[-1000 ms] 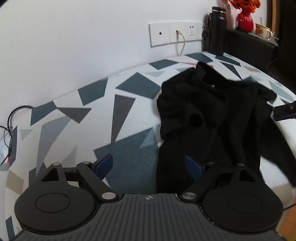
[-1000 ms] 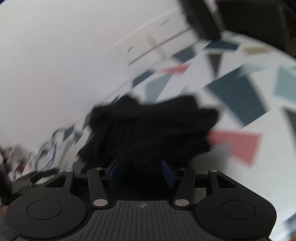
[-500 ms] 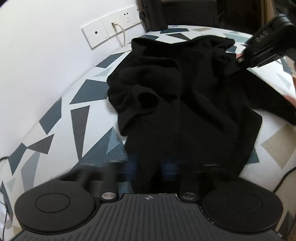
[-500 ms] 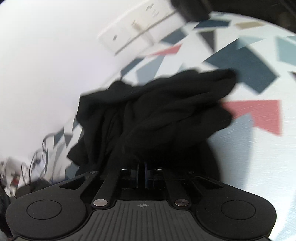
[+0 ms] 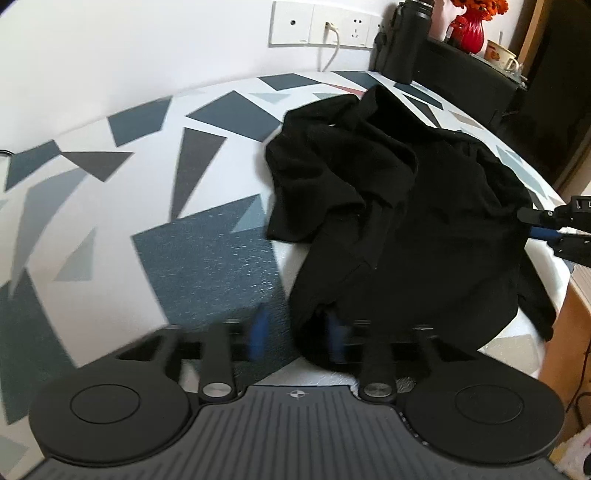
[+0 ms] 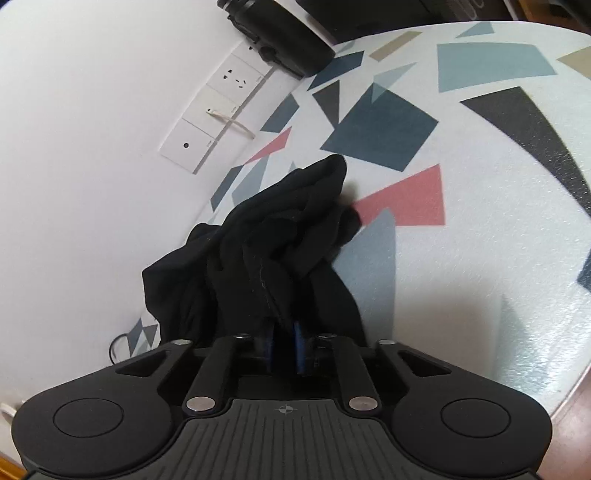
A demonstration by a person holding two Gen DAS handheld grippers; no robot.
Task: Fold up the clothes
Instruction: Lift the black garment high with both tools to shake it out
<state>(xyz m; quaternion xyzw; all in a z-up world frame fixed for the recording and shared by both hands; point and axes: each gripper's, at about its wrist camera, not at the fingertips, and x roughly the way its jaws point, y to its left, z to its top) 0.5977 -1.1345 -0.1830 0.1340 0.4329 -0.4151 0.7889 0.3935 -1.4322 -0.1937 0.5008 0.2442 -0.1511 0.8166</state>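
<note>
Black garment (image 5: 406,221) crumpled on the patterned desk (image 5: 207,258). Right hand-held gripper (image 6: 282,345) pinched narrow on a bunched edge; left hand-held gripper (image 5: 295,334) part-open, blurred, straddling the near hem. Probably soft, light, floppy; best held at hems or seams.

White table (image 5: 122,266) with geometric colour patches; crumpled black garment (image 5: 413,221) lying on it.

Home room; wall sockets (image 5: 325,24), flower vase (image 5: 468,28), mug (image 5: 500,55)
</note>
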